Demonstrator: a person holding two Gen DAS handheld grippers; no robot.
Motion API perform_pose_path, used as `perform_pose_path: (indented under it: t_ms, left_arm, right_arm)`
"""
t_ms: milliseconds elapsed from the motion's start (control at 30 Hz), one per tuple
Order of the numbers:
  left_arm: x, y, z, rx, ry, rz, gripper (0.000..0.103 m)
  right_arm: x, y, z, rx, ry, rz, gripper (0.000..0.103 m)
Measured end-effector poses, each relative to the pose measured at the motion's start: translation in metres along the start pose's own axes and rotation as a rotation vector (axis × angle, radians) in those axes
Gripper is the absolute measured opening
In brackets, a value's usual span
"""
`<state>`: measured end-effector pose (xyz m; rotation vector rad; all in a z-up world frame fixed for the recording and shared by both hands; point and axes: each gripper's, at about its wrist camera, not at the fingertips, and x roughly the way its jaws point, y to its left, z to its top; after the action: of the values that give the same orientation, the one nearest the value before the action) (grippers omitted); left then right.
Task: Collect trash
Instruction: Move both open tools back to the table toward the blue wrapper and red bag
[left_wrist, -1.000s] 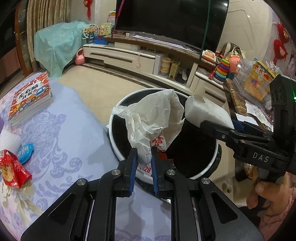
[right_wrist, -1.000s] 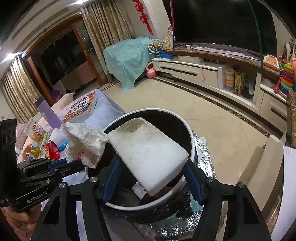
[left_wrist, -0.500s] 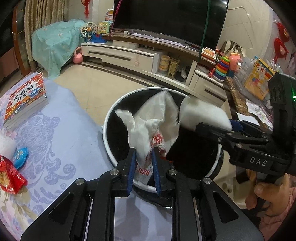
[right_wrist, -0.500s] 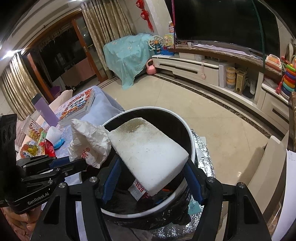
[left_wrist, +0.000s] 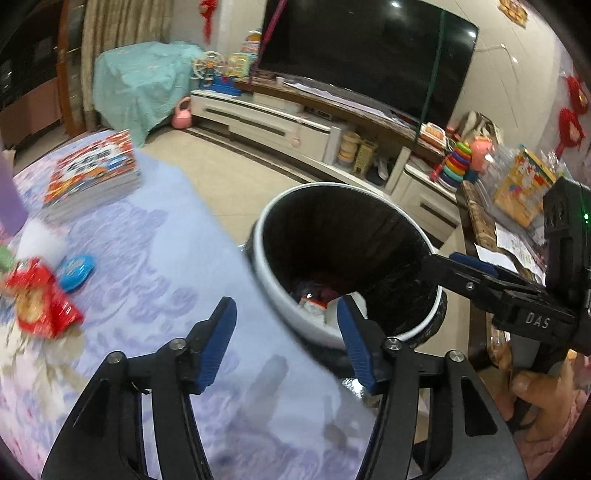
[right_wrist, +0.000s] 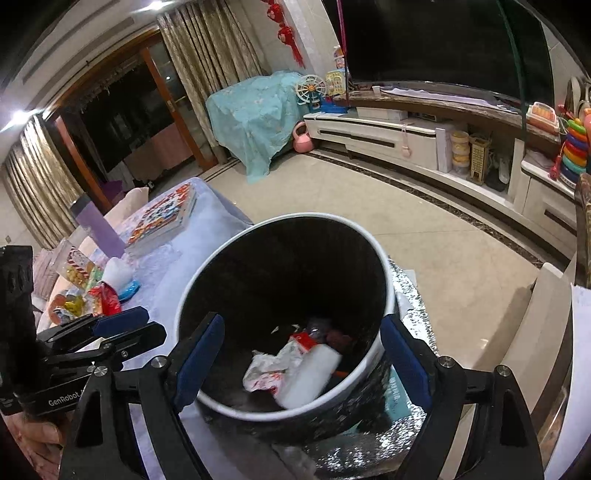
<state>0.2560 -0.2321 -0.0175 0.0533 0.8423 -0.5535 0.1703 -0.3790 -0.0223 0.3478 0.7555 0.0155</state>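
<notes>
Over the black-lined trash bin (right_wrist: 384, 280), both grippers stood empty: the left gripper (left_wrist: 284, 332) and right gripper (right_wrist: 301, 354) had just been opening, fingers parted with nothing between them. A crumpled white wrapper (right_wrist: 264, 373) and a white foam block (right_wrist: 310, 376) lay inside at the bottom. Risk was judged to lie ahead: a red snack packet (left_wrist: 40, 310) and blue lid (left_wrist: 75, 266) remained on the worktop (left_wrist: 155, 258) among books and keepsakes, so a careless reach could seize non-trash or knock the bin's rim.

Counts, both views:
- waste bin (right_wrist: 384, 295): one
- crumpled white wrapper (right_wrist: 269, 369) in bin: one
- white foam block (right_wrist: 310, 376) in bin: one
- stacked books (left_wrist: 92, 173): one pile
- purple bottle (right_wrist: 98, 225): one
- red snack packet (left_wrist: 40, 302): one
- blue round lid (left_wrist: 75, 267): one
</notes>
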Motion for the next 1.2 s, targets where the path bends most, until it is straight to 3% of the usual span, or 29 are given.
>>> perform_pose_path:
  t_ms: [500,1200]
  left_arm:
    - [-0.059,0.084,-0.069,-0.207,-0.047,0.094,0.061]
    - [-0.116,0.177,-0.13,-0.366,-0.095,0.249,0.063]
  right_arm:
    - [-0.018,0.05,-0.035,0.053,-0.046,0.118,0.096]
    - [0.017,0.149,-0.085,-0.041,0.052,0.219,0.096]
